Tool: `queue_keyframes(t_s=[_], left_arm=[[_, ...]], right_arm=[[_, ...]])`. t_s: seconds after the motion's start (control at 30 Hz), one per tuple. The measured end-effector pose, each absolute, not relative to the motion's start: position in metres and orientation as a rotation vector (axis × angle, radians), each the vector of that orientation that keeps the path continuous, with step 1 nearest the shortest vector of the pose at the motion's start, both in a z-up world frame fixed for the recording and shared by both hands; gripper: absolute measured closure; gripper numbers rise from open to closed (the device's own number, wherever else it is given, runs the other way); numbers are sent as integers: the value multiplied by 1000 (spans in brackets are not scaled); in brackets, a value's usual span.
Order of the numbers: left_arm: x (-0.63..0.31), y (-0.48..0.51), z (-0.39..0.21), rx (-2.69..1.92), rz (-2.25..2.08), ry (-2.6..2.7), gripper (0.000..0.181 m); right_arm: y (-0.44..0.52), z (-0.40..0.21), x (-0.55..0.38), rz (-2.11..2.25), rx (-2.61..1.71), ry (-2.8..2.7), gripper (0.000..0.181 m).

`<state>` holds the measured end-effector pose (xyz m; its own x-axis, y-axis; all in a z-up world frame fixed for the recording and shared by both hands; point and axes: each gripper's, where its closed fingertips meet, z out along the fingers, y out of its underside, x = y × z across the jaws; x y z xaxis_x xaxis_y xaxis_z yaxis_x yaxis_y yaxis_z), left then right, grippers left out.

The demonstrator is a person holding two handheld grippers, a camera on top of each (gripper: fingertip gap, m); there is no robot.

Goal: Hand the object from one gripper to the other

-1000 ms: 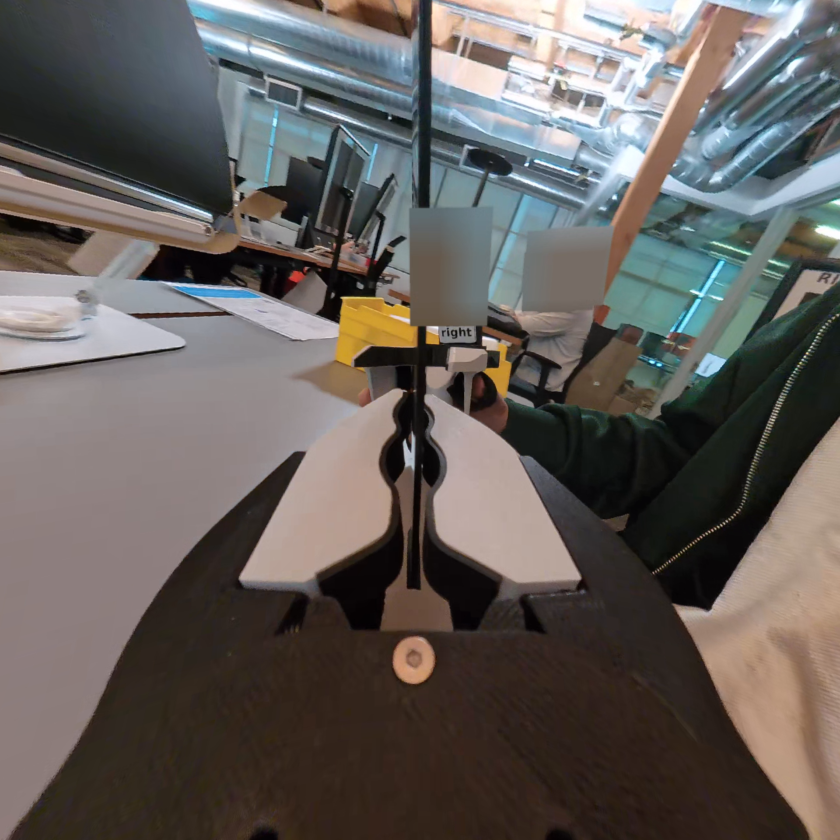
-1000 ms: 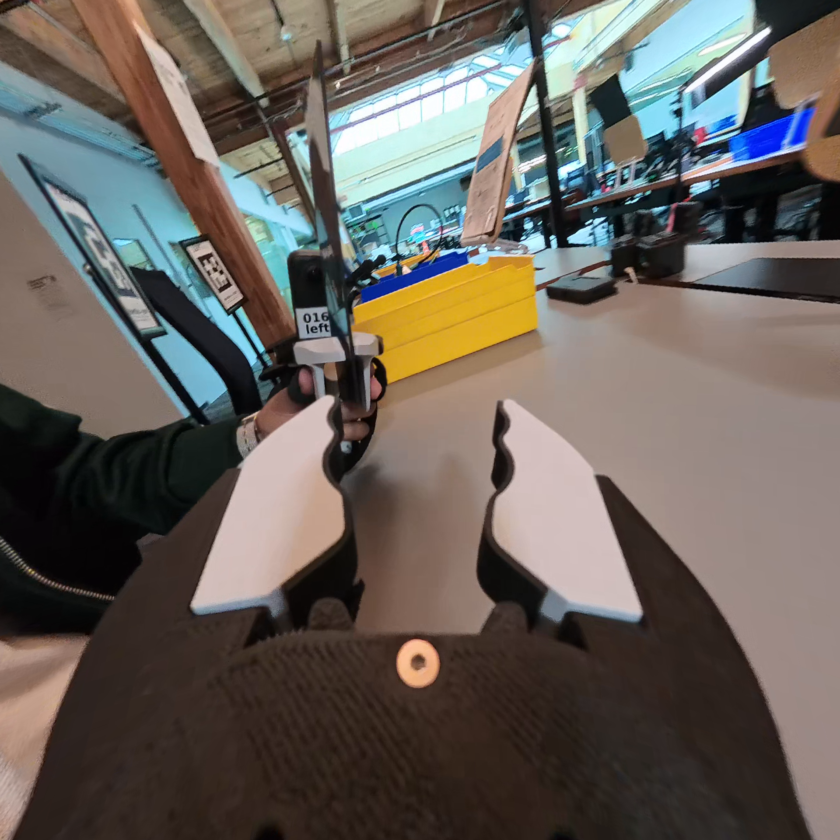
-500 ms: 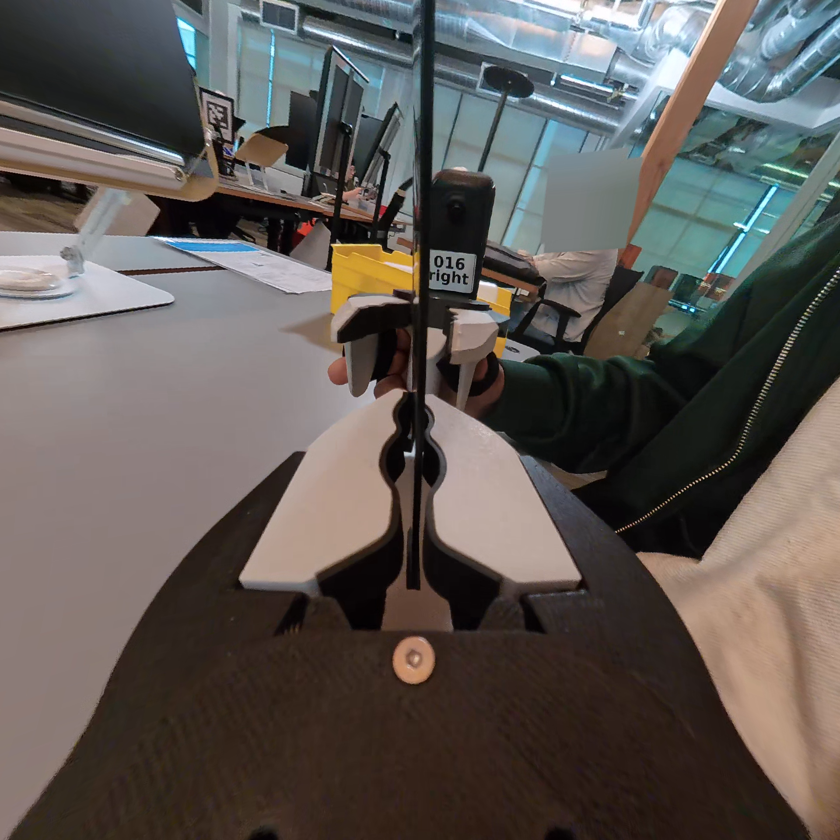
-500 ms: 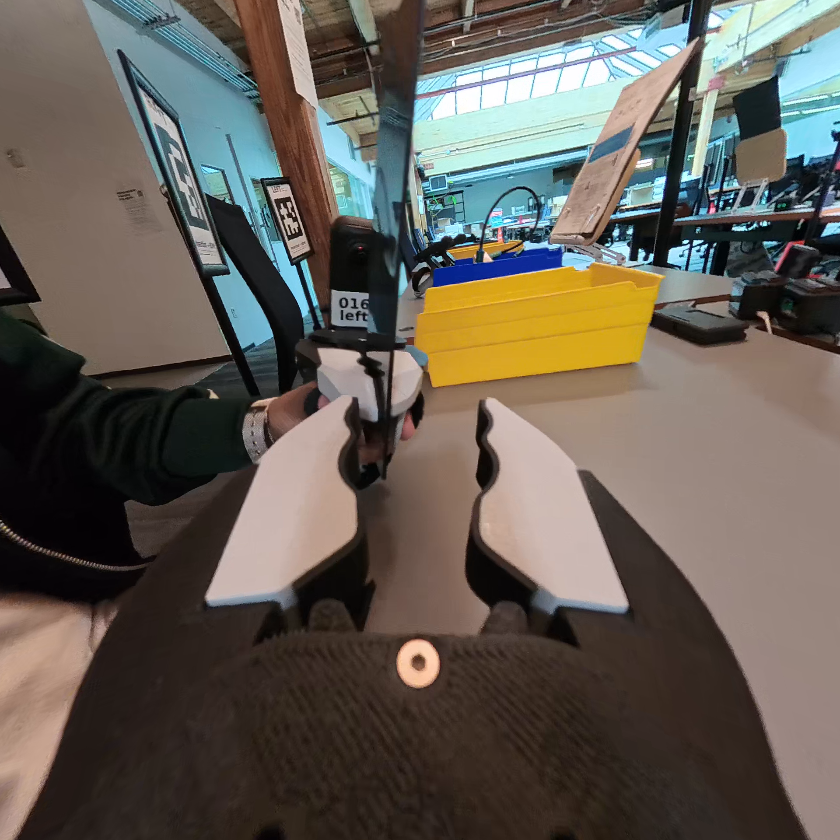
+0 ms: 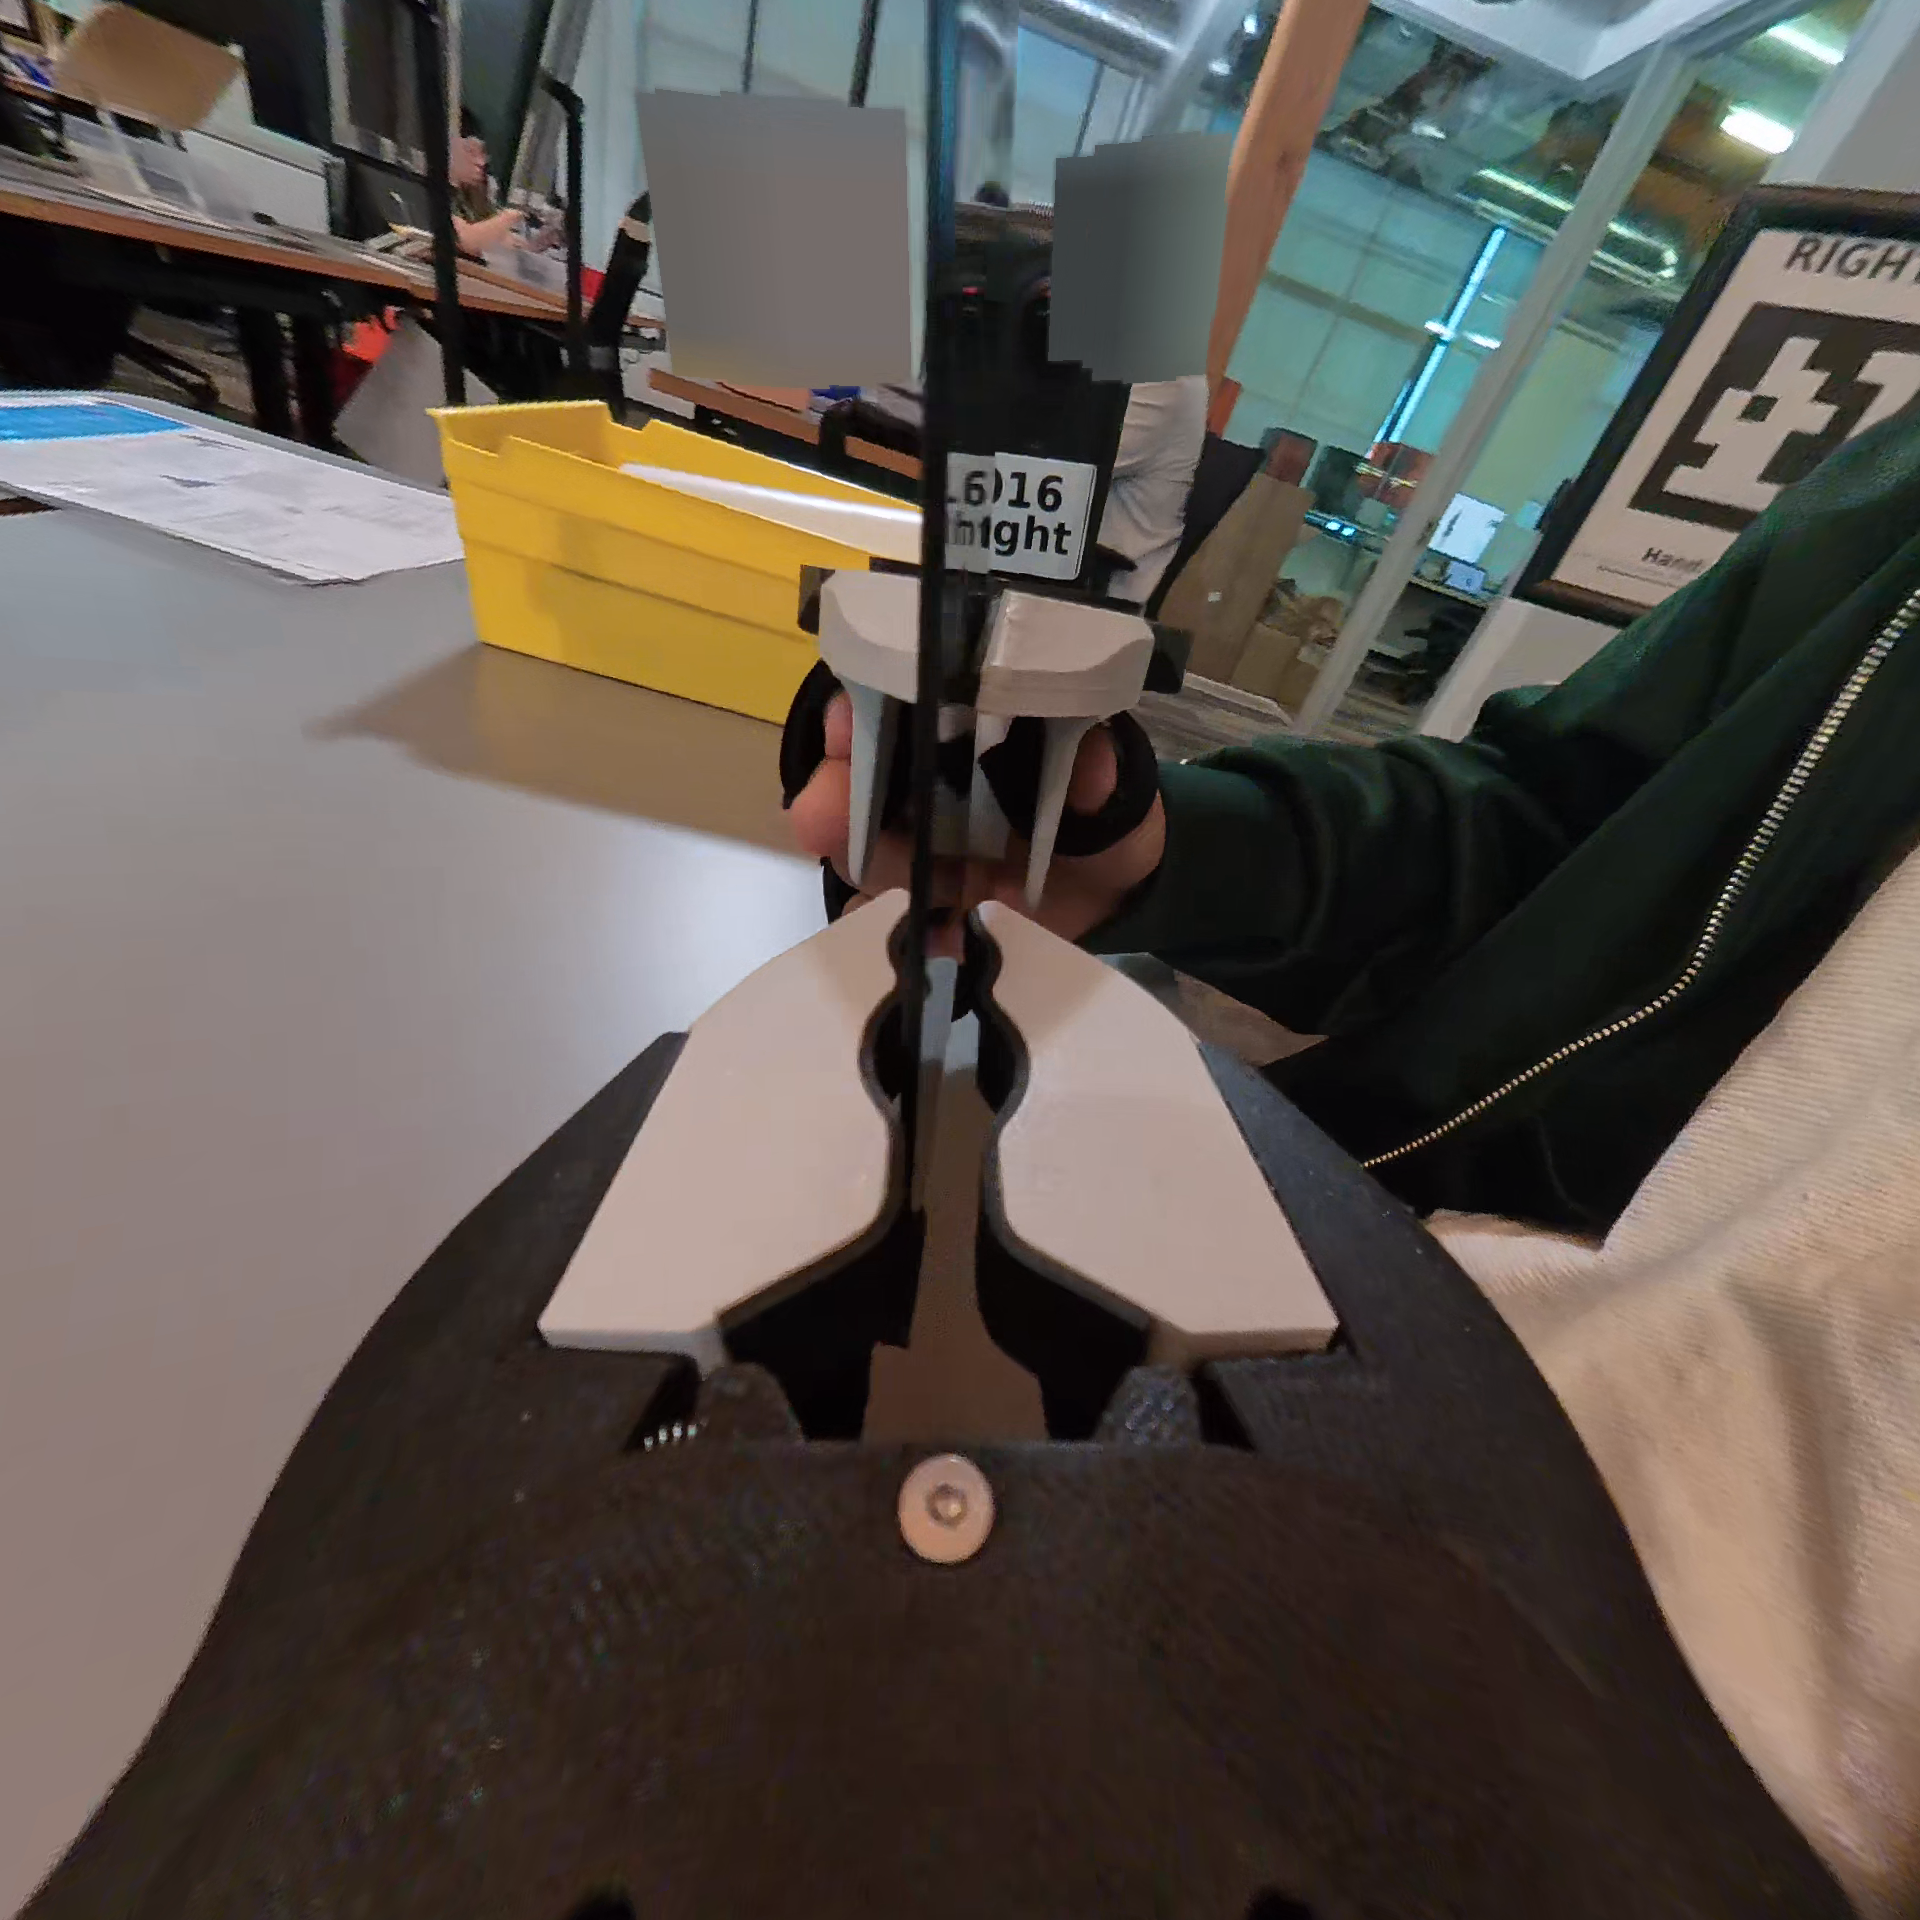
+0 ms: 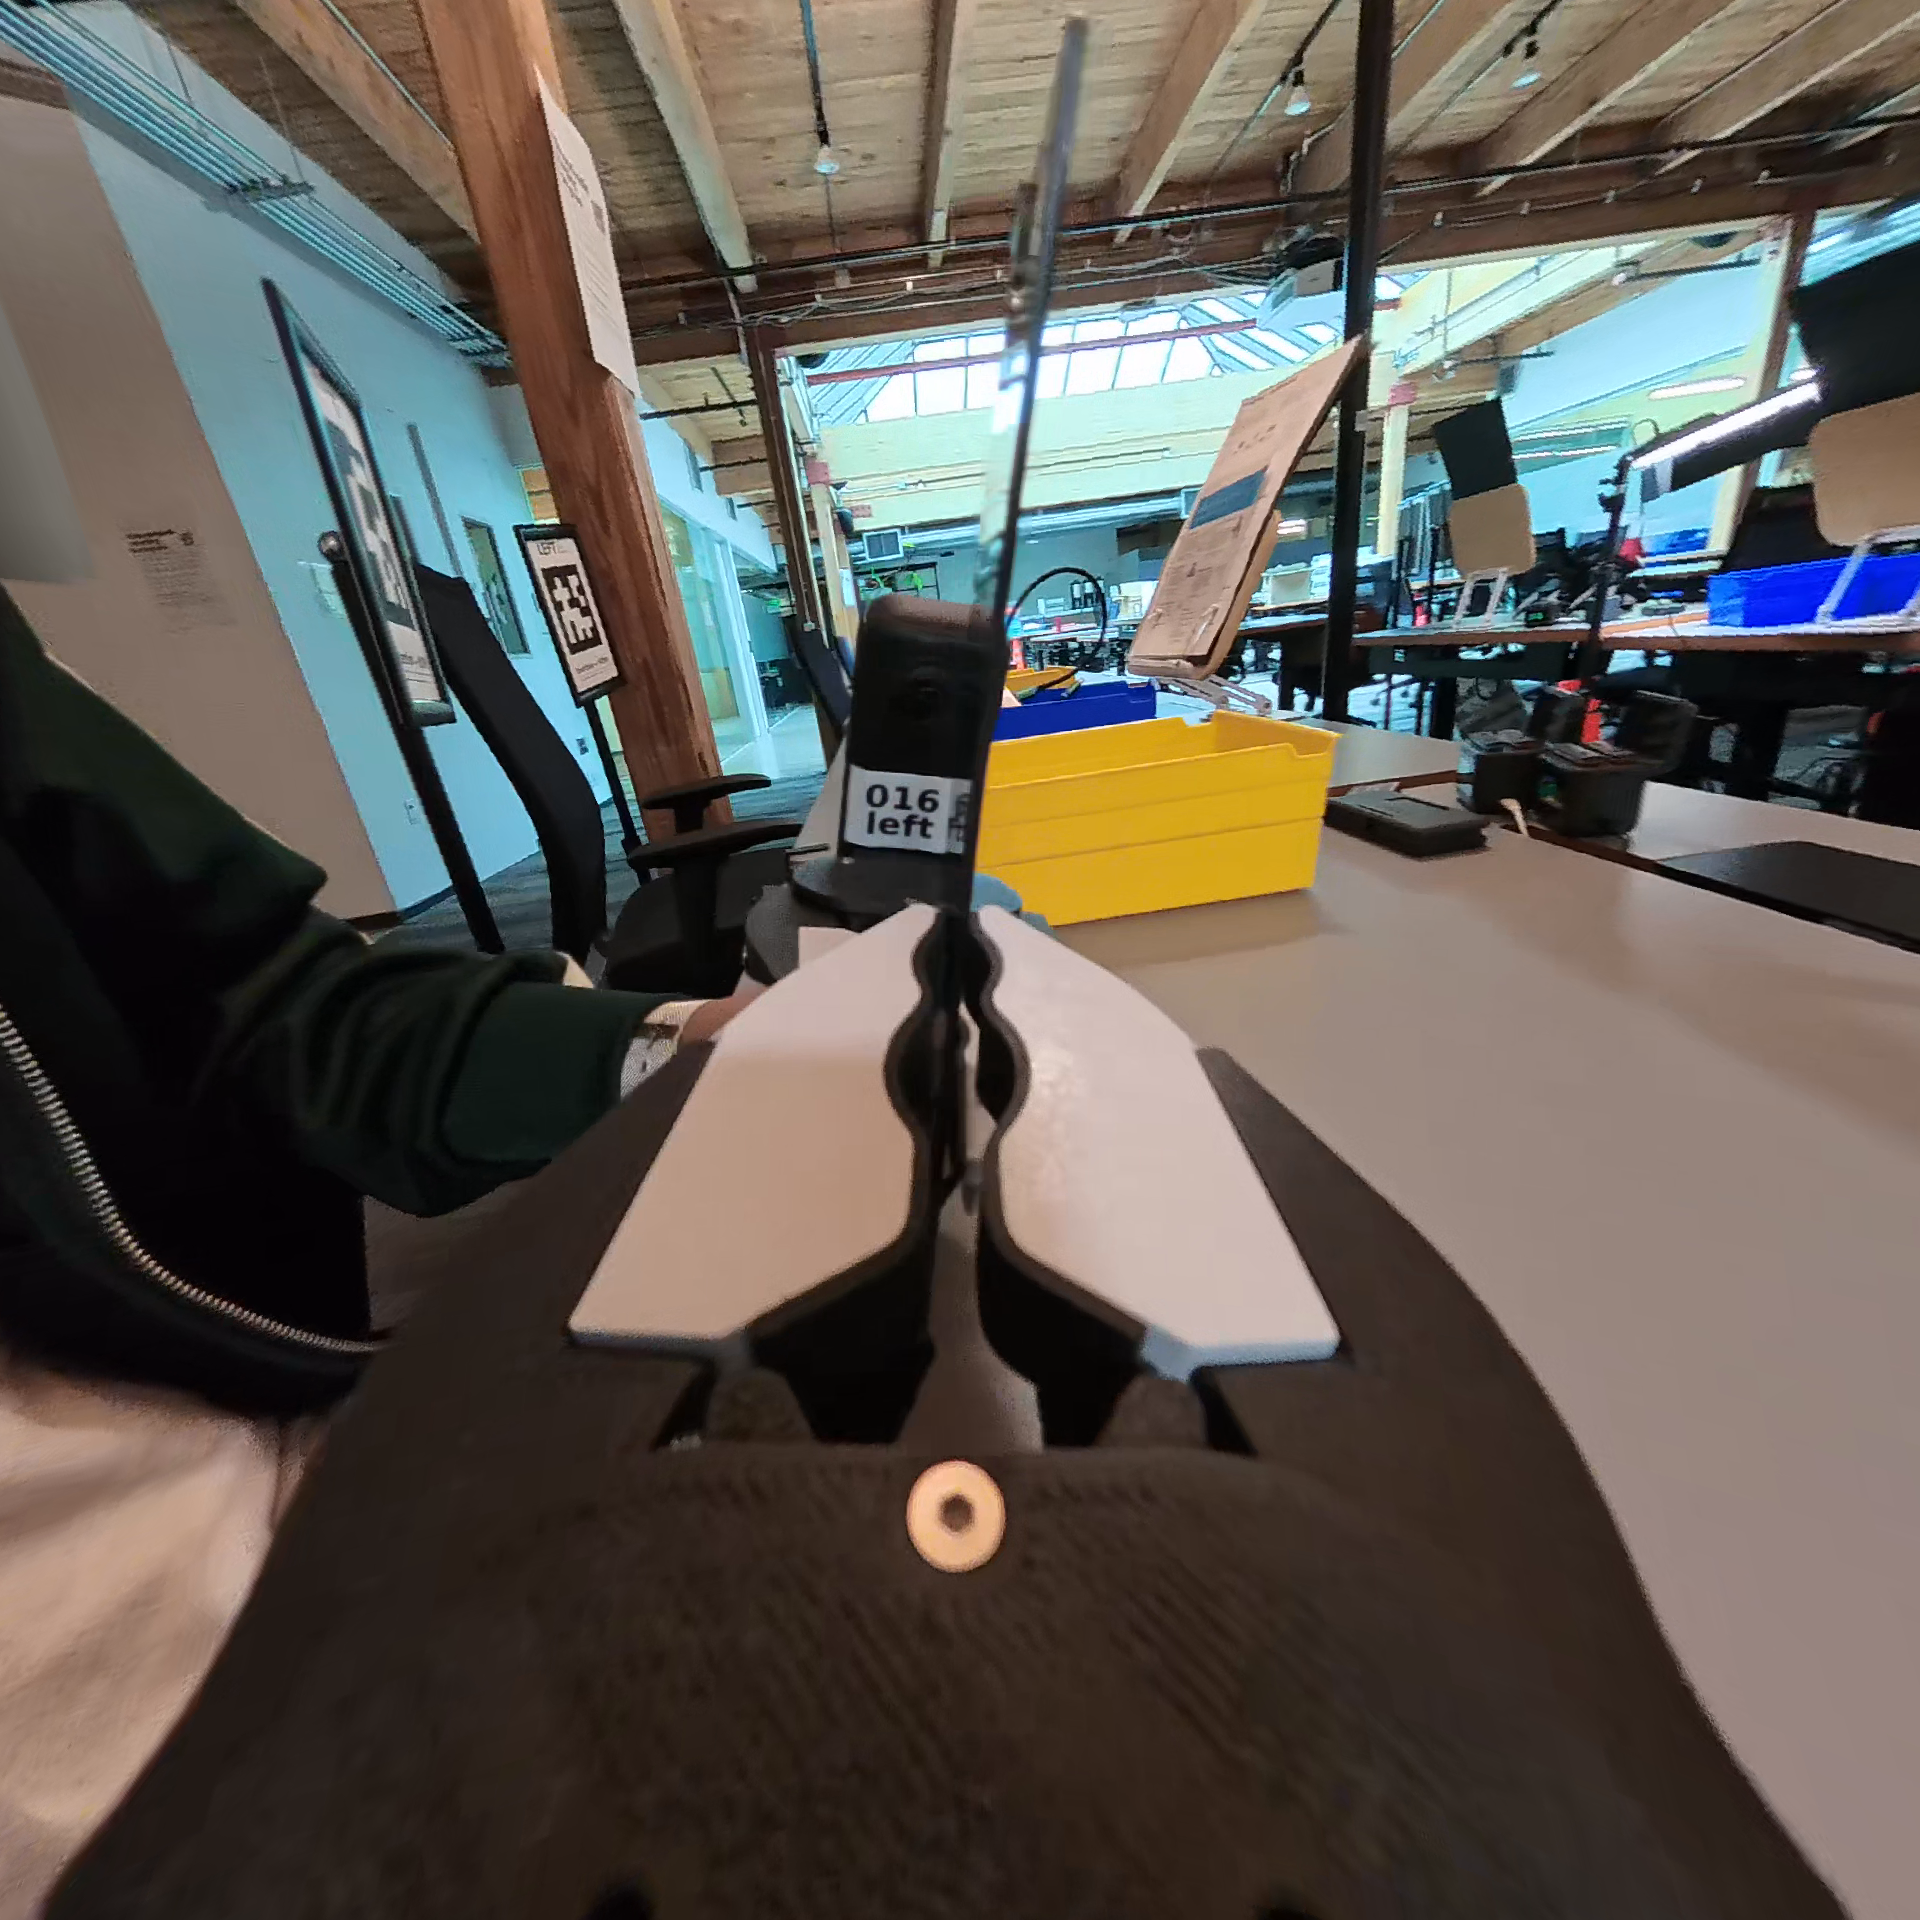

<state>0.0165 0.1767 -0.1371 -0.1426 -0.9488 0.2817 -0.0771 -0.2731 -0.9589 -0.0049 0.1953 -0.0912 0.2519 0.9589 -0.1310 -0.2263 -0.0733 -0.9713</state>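
The object is a thin dark flat sheet (image 5: 922, 416), seen edge-on and standing upright; it also shows in the right wrist view (image 6: 1023, 416). My right gripper (image 6: 956, 920) is shut on the sheet's lower part, and in the left wrist view (image 5: 951, 831) it faces me just beyond my left fingertips. My left gripper (image 5: 937, 920) has its jaws parted a little. The sheet's lower edge lies against its left finger (image 5: 790, 1091), with a gap to the other finger. Both grippers are held above the grey table (image 5: 312, 883).
A yellow bin (image 5: 623, 582) stands on the table behind the grippers, also in the right wrist view (image 6: 1143, 810). Papers (image 5: 208, 478) lie far left. Black devices (image 6: 1403, 821) sit at the far right. A green-sleeved arm (image 5: 1455, 883) holds the right gripper. An office chair (image 6: 665, 862) stands past the table edge. Spacing between my two grippers at the tips: around 5 centimetres.
My right gripper moved in around the sheet and shut on it. My left gripper's jaws, tight on the sheet before, have parted slightly.
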Motion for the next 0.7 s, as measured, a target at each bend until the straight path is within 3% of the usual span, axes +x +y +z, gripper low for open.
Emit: queue_keyframes(t_s=[0.17,0.43,0.57,0.7], left_arm=[[33,175,-134,-1379,-1613,1212,141],[-1,196,-106,-1341,-1632,1056,128],[-38,205,-76,-1186,-1663,891,143],[-59,203,-66,-1131,-1663,850,147]], right_arm=[[199,-93,17,1102,-1268,-762,180],[198,-100,8,1198,-1287,-808,180],[194,-112,-15,1262,-1316,-883,179],[187,-121,-36,1304,-1335,-956,180]])
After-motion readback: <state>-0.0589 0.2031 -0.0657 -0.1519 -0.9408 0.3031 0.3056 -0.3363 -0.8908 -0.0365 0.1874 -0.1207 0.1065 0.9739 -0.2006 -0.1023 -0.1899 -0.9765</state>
